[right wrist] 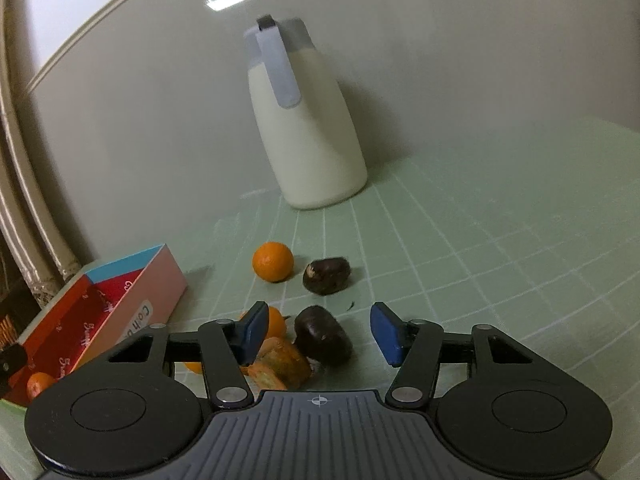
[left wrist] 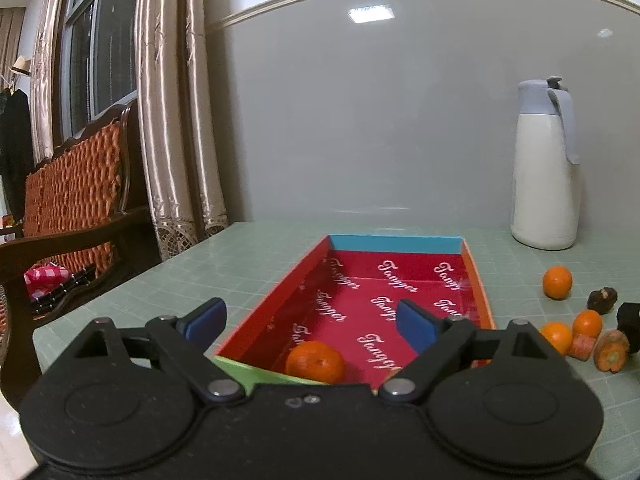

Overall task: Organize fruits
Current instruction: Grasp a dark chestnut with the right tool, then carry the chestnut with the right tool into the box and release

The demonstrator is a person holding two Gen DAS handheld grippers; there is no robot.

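A shallow red box (left wrist: 360, 304) with coloured walls lies on the green mat. One orange (left wrist: 316, 361) sits in its near end. My left gripper (left wrist: 310, 322) is open and empty, just above that orange. To the right of the box lie loose oranges (left wrist: 557, 282), a dark chestnut-like fruit (left wrist: 602, 299) and cut carrot pieces (left wrist: 610, 350). In the right wrist view my right gripper (right wrist: 320, 334) is open, its jaws around a dark fruit (right wrist: 324, 340) beside a carrot piece (right wrist: 280, 364). Another orange (right wrist: 273, 261) and dark fruit (right wrist: 326, 275) lie farther off. The box (right wrist: 120, 312) is at left.
A white thermos jug (left wrist: 546, 164) stands at the back near the grey wall; it also shows in the right wrist view (right wrist: 308, 128). A wooden bench with orange cushion (left wrist: 76, 196) and curtains (left wrist: 176, 120) are left of the table.
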